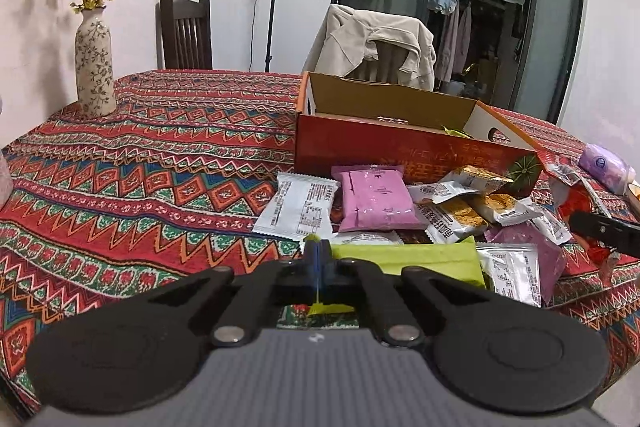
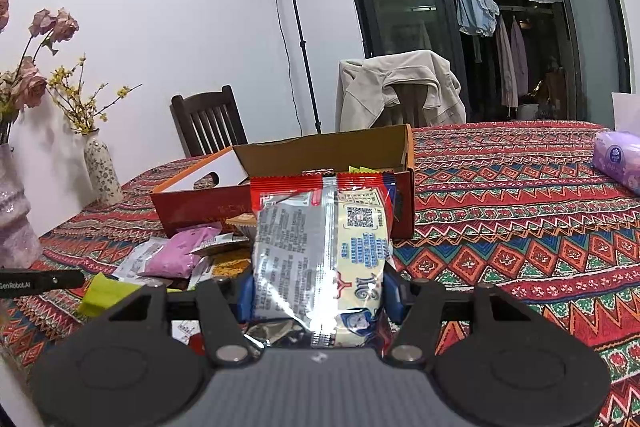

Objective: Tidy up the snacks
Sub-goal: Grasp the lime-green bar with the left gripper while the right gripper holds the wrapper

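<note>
Holding a red and silver snack packet (image 2: 320,259) upright in my right gripper (image 2: 318,297), pads pressed on both its sides, I face the open cardboard box (image 2: 320,151), which lies just beyond, its long axis running left to right. My left gripper (image 1: 317,261) is pinched tight on the thin near-left edge of a green packet (image 1: 408,259), at the near side of the snack pile (image 1: 400,203). The box sits far-right of that hand, so my right is nearer.

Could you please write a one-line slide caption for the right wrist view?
Right gripper holds a red-and-silver snack packet upright before the open cardboard box on the patterned tablecloth.
</note>
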`<state>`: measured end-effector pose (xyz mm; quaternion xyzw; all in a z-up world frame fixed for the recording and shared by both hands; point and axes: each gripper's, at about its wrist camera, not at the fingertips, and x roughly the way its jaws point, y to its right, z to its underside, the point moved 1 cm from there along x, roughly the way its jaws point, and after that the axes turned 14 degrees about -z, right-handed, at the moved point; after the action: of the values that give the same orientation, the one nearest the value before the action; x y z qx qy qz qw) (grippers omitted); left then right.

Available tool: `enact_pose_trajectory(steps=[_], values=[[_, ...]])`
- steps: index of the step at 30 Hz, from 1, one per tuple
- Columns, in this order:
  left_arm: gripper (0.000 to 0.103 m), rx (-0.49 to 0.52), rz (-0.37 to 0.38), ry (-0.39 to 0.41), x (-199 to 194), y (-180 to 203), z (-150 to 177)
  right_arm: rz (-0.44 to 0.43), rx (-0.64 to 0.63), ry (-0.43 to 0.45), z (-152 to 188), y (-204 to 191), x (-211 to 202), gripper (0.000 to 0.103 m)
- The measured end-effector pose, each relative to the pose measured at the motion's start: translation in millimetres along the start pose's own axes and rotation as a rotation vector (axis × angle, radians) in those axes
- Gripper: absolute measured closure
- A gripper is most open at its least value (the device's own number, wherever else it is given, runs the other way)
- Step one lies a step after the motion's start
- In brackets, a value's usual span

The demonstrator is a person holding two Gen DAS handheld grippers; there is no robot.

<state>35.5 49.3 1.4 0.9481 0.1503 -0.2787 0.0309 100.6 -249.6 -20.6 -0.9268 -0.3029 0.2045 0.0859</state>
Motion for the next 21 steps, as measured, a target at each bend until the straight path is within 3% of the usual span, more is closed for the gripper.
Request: enact_pose_trajectory(steps=[5, 6, 7, 9, 13, 21], values=[[0.094, 0.025, 0.035, 0.001, -5, 5, 0, 0.004, -0.002, 0.002, 0, -3, -2, 0.045], [0.075, 0.037, 0.045, -0.002, -6, 8, 1, 0.004, -0.003, 0.003, 0, -3, -2, 0.045], [0.038, 0.046, 0.056, -0.002, -7, 10, 1, 0.004, -0.003, 0.004, 0, -3, -2, 0.045], [0.003, 0.076, 0.05, 0.024, -12, 17, 4, 0.004, -0.001, 0.004, 1, -3, -3, 0.045], [0.001, 0.154, 0.072, 0.031, -11, 37, 4, 0.002, 0.005, 0.002, 3, -2, -4, 0.045], [0.0, 0.312, 0.025, 0.002, 24, 67, 8, -0.001, 0.012, 0.008, 3, 2, -6, 0.045]])
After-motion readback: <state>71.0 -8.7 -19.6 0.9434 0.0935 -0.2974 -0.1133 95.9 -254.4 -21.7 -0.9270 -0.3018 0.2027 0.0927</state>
